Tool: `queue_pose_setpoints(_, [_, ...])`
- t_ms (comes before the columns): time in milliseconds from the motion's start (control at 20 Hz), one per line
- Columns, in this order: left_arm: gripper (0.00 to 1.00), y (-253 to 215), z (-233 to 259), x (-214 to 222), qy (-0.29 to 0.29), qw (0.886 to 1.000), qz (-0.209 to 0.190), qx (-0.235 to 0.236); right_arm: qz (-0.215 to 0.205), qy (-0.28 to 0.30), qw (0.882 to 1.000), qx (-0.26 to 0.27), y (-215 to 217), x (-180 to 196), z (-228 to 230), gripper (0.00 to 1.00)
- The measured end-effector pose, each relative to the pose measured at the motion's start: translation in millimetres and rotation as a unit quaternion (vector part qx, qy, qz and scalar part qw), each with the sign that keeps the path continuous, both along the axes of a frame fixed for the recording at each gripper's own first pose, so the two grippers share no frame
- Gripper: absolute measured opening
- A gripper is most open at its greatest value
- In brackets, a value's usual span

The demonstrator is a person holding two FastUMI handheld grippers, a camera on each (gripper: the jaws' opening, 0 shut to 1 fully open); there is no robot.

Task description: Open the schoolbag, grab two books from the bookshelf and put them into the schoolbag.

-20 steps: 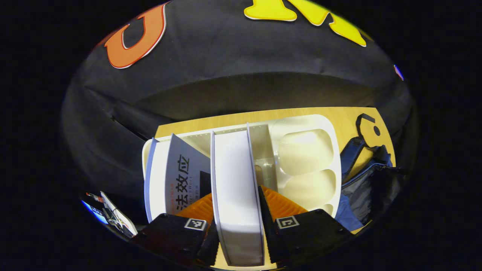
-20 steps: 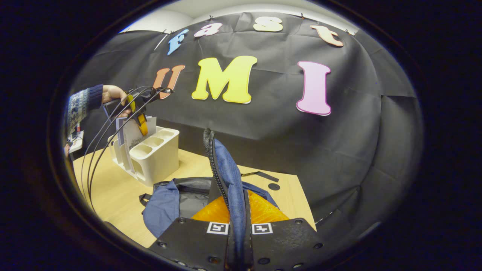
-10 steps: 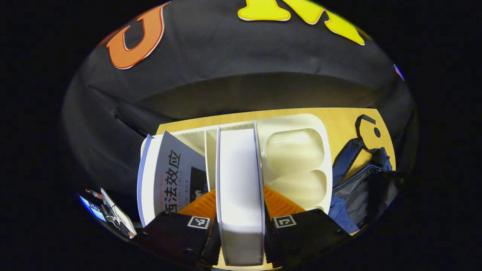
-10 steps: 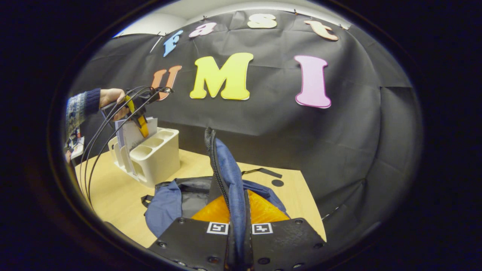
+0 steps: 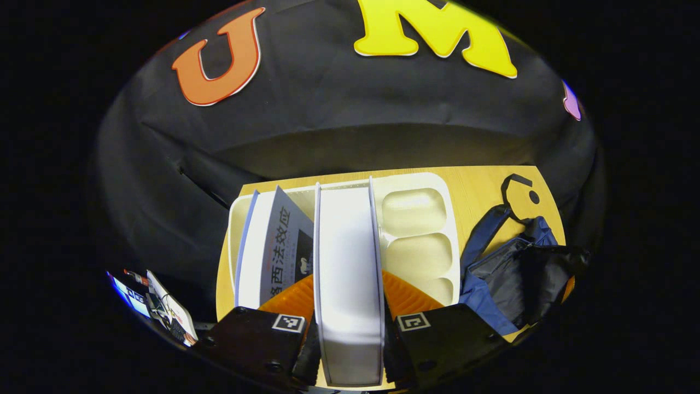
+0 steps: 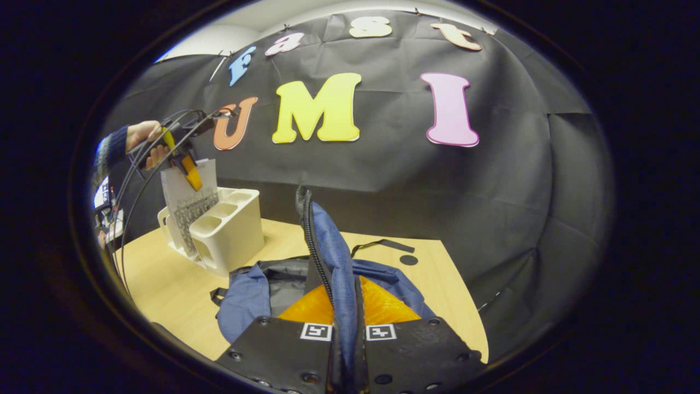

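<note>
Pinching book [image 5: 350, 284] upright: left claw [image 5: 348, 323] above bookshelf [image 5: 421, 230] | right claw [image 6: 346, 334] clamping schoolbag [image 6: 333, 257] flap

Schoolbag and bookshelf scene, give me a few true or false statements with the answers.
1. The left gripper grips a white book. True.
2. The right gripper is open and holds nothing. False: it is shut on the schoolbag flap.
3. The schoolbag lies open on the table. True.
4. The bookshelf stands on the floor. False: it is on the table.
5. Another book sits in the bookshelf. True.
</note>
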State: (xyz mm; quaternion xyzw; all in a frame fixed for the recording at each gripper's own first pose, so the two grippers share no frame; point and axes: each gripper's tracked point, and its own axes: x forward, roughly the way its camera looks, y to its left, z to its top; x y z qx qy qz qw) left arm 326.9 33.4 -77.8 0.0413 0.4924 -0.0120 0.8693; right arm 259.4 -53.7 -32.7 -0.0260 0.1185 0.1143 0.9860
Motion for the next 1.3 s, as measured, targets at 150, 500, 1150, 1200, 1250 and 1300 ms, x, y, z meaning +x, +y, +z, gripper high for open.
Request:
queue_pose_setpoints(150, [0.47, 6.9, 10.4, -32.8, -0.005, 1.000, 0.009, -0.008, 0.000, -0.004, 1.000, -0.004, 3.8, -2.3, 0.3, 0.08])
queue_pose_setpoints(500, [0.47, 12.1, 6.6, -110.4, 0.002, 1.000, 0.021, -0.017, -0.008, 0.012, 1.000, 0.001, 10.2, -4.2, -4.6, 0.08])
queue_pose_setpoints(1150, [0.47, -32.4, -19.0, -186.4, -0.003, 0.981, 0.042, -0.187, -0.033, 0.023, 0.999, 0.000, 17.8, -12.2, -7.2, 0.08])
queue_pose_setpoints(1200, [0.47, -37.2, -18.5, -187.9, -0.003, 0.978, 0.043, -0.205, -0.034, 0.024, 0.999, -0.004, 17.7, -12.1, -6.6, 0.08])
queue_pose_setpoints(1250, [0.47, -42.5, -17.1, -190.1, -0.007, 0.974, 0.044, -0.224, -0.034, 0.024, 0.999, -0.007, 18.4, -12.4, -5.7, 0.08])
queue_pose_setpoints(1300, [0.47, -48.5, -15.5, -190.7, -0.010, 0.969, 0.044, -0.243, -0.035, 0.025, 0.999, -0.012, 18.8, -12.2, -3.7, 0.08])
